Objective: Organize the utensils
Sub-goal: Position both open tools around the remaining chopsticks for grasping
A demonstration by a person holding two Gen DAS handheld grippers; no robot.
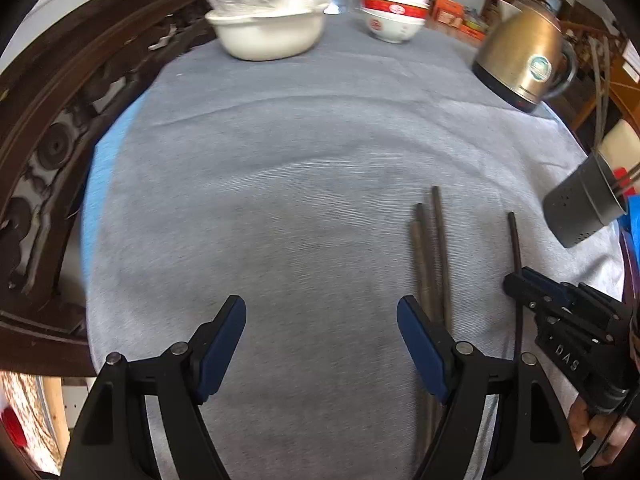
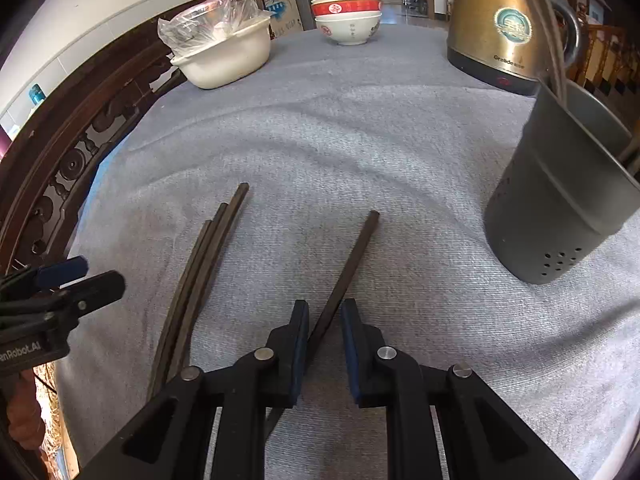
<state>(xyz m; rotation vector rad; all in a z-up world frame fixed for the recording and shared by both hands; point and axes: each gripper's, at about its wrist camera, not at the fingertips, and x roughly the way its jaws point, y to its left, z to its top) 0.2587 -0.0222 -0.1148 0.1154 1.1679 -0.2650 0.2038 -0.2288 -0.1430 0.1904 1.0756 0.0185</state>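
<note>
Upright grey holder holds chopsticks (only tops visible).

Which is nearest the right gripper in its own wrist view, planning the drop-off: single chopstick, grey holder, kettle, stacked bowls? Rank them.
1. Single chopstick, between the right gripper's jaws.
2. Grey holder, ahead on the right.
3. Kettle, far right, behind the holder.
4. Stacked bowls, far end, centre.

Loads of bare cloth mid-table; only the far edge is crowded by the tub, stacked bowls and kettle, plus a grey holder at the right edge.
</note>
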